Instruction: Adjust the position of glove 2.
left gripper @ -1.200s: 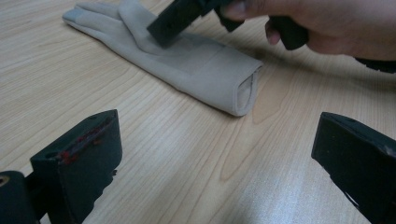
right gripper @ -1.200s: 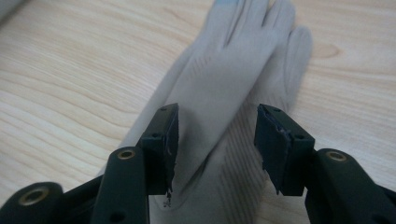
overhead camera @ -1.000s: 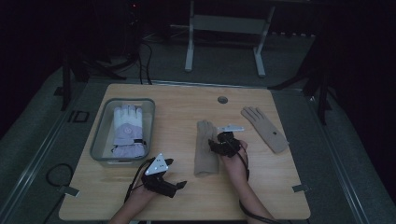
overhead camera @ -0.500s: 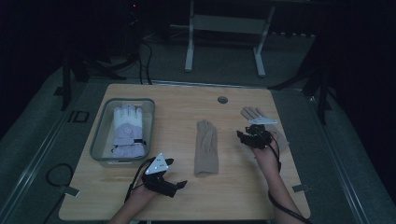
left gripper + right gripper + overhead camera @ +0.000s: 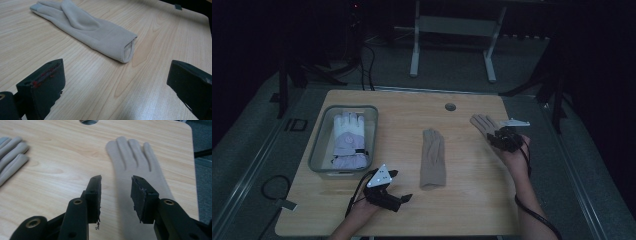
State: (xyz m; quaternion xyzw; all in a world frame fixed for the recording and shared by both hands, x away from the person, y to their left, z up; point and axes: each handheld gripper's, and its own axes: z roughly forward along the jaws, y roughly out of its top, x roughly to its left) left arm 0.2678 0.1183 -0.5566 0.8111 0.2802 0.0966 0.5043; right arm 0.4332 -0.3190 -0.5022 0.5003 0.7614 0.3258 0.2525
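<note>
At right of frame we hover our right gripper (image 5: 116, 195) – jaws slightly parted – over the flat beige fabric glove (image 5: 136, 167), likely to pick it; our left gripper (image 5: 112, 82) rests wide apart.

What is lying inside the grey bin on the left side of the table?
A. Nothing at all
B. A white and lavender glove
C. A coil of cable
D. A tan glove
B: in the high view the grey bin holds a white and lavender glove, while the two tan gloves lie out on the bare wooden table.
</note>
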